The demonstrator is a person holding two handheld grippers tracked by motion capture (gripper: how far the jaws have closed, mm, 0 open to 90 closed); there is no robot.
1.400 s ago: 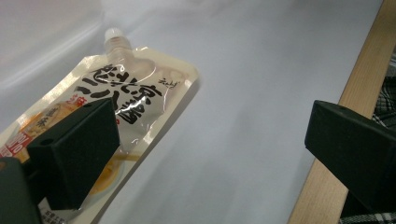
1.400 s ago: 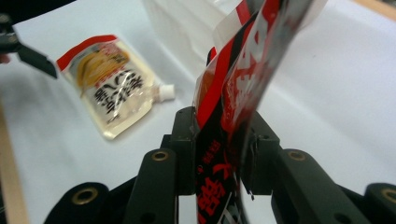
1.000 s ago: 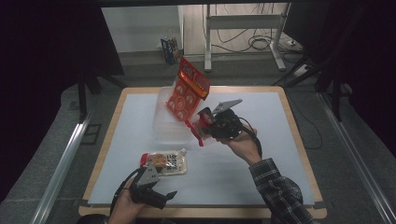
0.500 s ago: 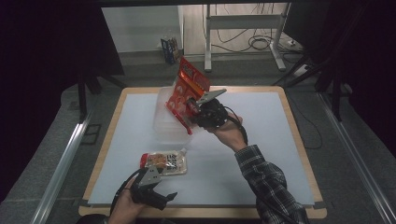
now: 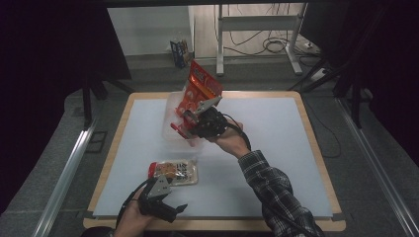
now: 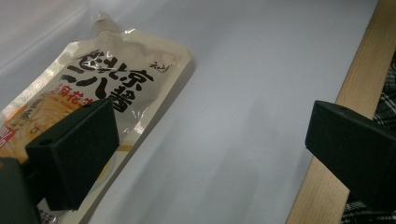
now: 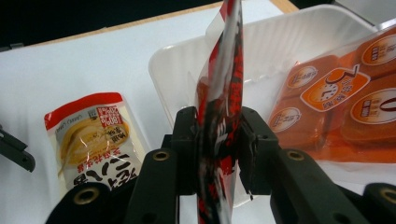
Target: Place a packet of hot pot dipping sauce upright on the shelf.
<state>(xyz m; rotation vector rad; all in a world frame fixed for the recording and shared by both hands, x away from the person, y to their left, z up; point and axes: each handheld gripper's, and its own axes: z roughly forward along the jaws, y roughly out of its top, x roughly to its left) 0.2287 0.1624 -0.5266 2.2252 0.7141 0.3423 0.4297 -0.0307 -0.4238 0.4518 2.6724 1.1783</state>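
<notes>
My right gripper point(image 5: 190, 126) is shut on a thin red, black and white packet point(image 7: 219, 116), seen edge-on between the jaws and hanging at the near wall of a white plastic tray point(image 7: 280, 51). An orange snack bag point(image 7: 341, 102) leans inside that tray point(image 5: 170, 116) and sticks up at the back point(image 5: 200, 86). A cream sauce pouch point(image 5: 175, 170) with black lettering lies flat on the white tabletop. My left gripper point(image 5: 177, 197) rests near the front edge with its jaws wide open; the pouch point(image 6: 98, 88) lies beside one jaw, untouched.
The white tabletop has a wooden rim point(image 5: 316, 148); its front strip point(image 6: 336, 140) runs close beside my left gripper. A plaid sleeve point(image 5: 276, 197) crosses the right half of the table. My left gripper point(image 7: 14, 149) shows at the left edge of the right gripper view.
My right gripper has carried the red packet leftward, from beside the tray to its near wall. The left gripper and the sauce pouch have stayed put.
</notes>
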